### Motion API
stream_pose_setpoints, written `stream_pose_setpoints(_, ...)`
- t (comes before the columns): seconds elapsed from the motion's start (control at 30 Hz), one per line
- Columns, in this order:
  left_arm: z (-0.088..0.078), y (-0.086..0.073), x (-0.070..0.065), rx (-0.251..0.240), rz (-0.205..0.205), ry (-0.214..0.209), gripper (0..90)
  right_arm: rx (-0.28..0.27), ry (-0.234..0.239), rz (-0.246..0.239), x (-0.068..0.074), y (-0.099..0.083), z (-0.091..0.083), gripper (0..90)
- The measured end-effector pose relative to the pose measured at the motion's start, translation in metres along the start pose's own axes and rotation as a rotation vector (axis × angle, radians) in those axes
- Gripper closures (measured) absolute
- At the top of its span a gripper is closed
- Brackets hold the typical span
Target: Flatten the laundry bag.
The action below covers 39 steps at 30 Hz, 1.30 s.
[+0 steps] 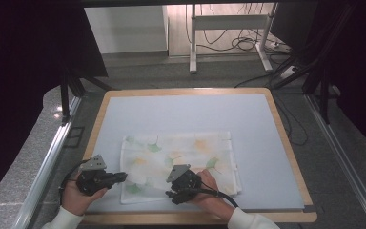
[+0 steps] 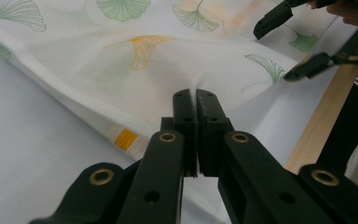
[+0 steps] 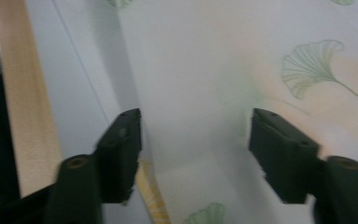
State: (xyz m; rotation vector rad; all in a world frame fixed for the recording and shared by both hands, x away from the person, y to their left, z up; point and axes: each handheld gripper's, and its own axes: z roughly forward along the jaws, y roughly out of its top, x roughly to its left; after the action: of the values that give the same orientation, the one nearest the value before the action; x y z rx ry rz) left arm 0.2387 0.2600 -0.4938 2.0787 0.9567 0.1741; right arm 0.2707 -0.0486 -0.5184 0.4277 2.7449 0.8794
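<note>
Folded cloth (image 1: 181, 164), thin white weave printed with ginkgo leaves, lies on the grey mat (image 1: 186, 114) with its long axis left–right. Left gripper (image 2: 196, 95) is clenched on the near-left edge; right gripper (image 3: 196, 144), released, straddles the near edge, ready to pinch.

Wood-rimmed table (image 1: 286, 138), pale blue mat (image 1: 186, 114); white desk frame (image 1: 228, 21), floor cables (image 1: 240, 44) beyond.

The high view looks forward and down over the cloth (image 1: 178, 164). Both gripper views sit close above that cloth (image 2: 121, 60), sharing it; the right one is somewhat blurred.
</note>
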Motion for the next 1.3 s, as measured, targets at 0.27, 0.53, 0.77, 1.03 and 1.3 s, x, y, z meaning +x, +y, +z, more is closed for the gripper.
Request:
stream_pose_setpoints(0.27,0.003,0.001,-0.001,0.006,0.012,-0.004,88.9,-0.003,-0.057,-0.01,-0.011,-0.011,-0.024,78.7)
stream_pose_setpoints(0.53,0.003,0.004,0.0,0.0,0.008,-0.011,89.0,-0.023,-0.06,0.0,-0.022,-0.016,-0.044,88.5)
stream_pose_setpoints(0.77,0.004,0.006,-0.001,0.0,0.015,-0.016,89.0,-0.048,-0.038,0.017,-0.029,-0.016,-0.053,88.7)
stream_pose_setpoints(1.03,0.005,0.009,-0.002,-0.019,0.031,-0.013,89.0,-0.075,-0.009,0.037,-0.037,-0.016,-0.059,88.8)
stream_pose_setpoints(1.3,0.005,0.017,-0.001,-0.041,0.041,-0.006,89.0,-0.11,-0.01,0.035,-0.048,-0.006,-0.073,88.7)
